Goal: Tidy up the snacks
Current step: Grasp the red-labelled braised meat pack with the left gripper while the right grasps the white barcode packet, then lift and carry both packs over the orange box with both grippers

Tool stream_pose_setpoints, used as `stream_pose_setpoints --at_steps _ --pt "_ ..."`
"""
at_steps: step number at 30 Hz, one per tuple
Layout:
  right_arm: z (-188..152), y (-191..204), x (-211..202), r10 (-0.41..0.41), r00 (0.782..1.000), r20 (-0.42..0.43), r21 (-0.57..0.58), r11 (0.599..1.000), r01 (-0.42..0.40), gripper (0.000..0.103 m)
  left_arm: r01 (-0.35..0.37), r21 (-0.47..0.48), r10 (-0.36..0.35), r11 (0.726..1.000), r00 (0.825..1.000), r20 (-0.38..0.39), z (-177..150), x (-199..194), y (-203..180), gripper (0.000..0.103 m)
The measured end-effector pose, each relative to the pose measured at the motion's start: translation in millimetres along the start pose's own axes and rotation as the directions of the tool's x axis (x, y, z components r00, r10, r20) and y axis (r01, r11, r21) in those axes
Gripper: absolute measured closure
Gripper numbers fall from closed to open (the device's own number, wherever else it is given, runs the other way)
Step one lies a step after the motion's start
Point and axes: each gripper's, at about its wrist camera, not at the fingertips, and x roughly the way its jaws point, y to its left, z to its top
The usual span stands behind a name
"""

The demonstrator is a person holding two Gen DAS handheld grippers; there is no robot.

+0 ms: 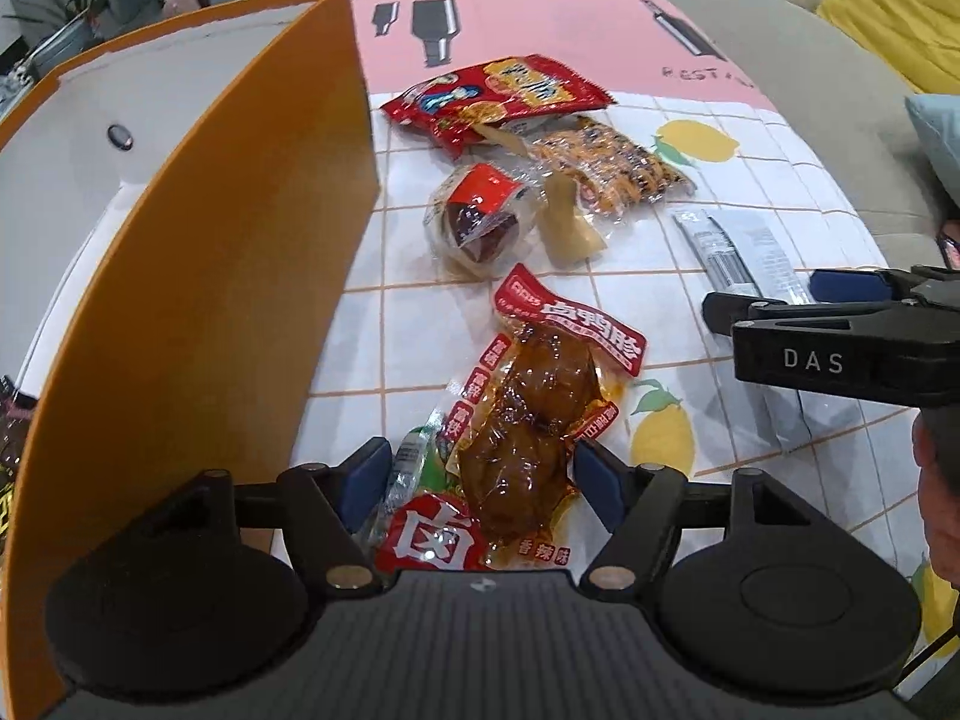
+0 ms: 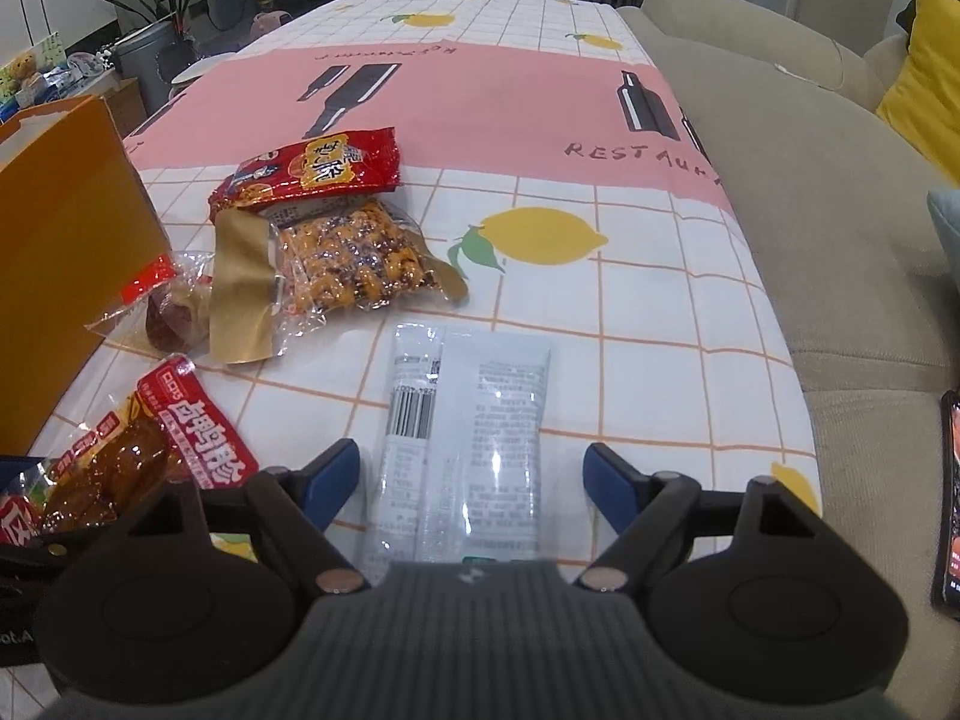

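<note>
My left gripper is open, its jaws on either side of a clear pack of brown braised meat with red labels, lying on the tablecloth; the same pack shows in the right wrist view. My right gripper is open around the near end of a white snack packet; it also shows in the left wrist view. The right gripper appears at the right of the left wrist view. Farther off lie a red snack bag, a clear bag of orange crackers and a small red-labelled wrapped snack.
An open orange box with a white inside stands at the left on the lemon-print tablecloth. A beige sofa with a yellow cushion runs along the right. A phone lies at the far right.
</note>
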Motion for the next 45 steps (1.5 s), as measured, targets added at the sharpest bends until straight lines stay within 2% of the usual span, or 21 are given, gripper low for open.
stream_pose_setpoints --at_steps 9,13,18,22,24,26,27,34,37,45 --pt "-3 9 -6 0.027 0.999 0.032 -0.043 0.999 -0.026 0.043 0.023 0.044 -0.025 0.999 0.999 0.049 3 1 -6 0.021" --pt "-4 10 -7 0.041 0.998 0.041 -0.063 0.997 -0.038 0.050 0.030 0.091 -0.039 0.995 0.995 0.097 7 -2 -14 0.020" --pt "-4 12 -8 0.047 0.998 0.040 -0.070 0.997 -0.044 0.053 0.007 0.149 -0.017 0.989 0.998 0.067 4 5 -23 0.017" --pt "-5 12 -8 0.048 0.998 0.041 -0.068 0.997 -0.045 0.055 0.026 0.114 -0.034 0.993 0.997 0.066 5 7 -18 0.016" --pt "-5 13 -8 0.051 0.998 0.041 -0.072 0.996 -0.048 0.055 0.028 0.113 -0.036 0.993 0.997 0.069 7 8 -19 0.019" --pt "-4 14 -8 0.054 0.998 0.038 -0.072 0.996 -0.052 0.055 0.032 0.115 -0.041 0.993 0.996 0.076 7 8 -23 0.029" --pt "-4 13 -8 0.056 0.998 0.037 -0.072 0.996 -0.053 0.055 0.034 0.120 -0.043 0.992 0.996 0.080 7 7 -25 0.031" --pt "-3 12 -8 0.063 0.997 0.033 -0.060 0.996 -0.061 0.056 0.014 0.103 -0.024 0.995 0.996 0.091 4 3 -30 0.036" --pt "-2 10 -8 0.073 0.997 0.028 -0.046 0.996 -0.071 0.056 0.039 0.051 -0.043 0.998 0.995 0.086 3 0 -24 0.037" --pt "-3 -2 -18 0.105 0.994 -0.010 0.038 0.994 -0.104 0.058 0.030 0.013 -0.031 0.999 0.995 0.093 3 -18 -19 0.037"
